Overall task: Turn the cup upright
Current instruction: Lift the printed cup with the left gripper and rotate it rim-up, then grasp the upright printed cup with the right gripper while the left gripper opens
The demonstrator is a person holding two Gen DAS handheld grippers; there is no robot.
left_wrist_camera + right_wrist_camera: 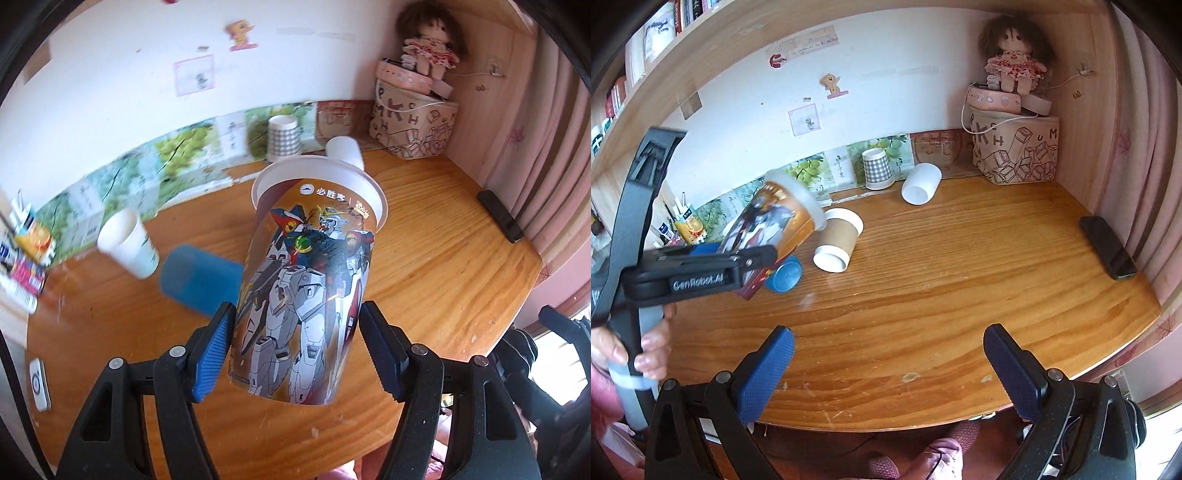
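My left gripper (297, 332) is shut on a tall printed robot cup (306, 273) with a white rim. It holds the cup off the wooden table (424, 266), tilted with the rim pointing away. The right wrist view shows the same cup (772, 225) held in the air at the left, tilted. My right gripper (888, 365) is open and empty above the table's front edge. A blue cup (201, 278) lies on its side beside the held cup.
A brown-sleeved cup (838, 240) and a white cup (921, 183) lie on their sides. A checked cup (878, 169) stands upside down by the wall. A black phone (1107, 247) lies at the right. A patterned box (1015, 149) with a doll stands in the corner.
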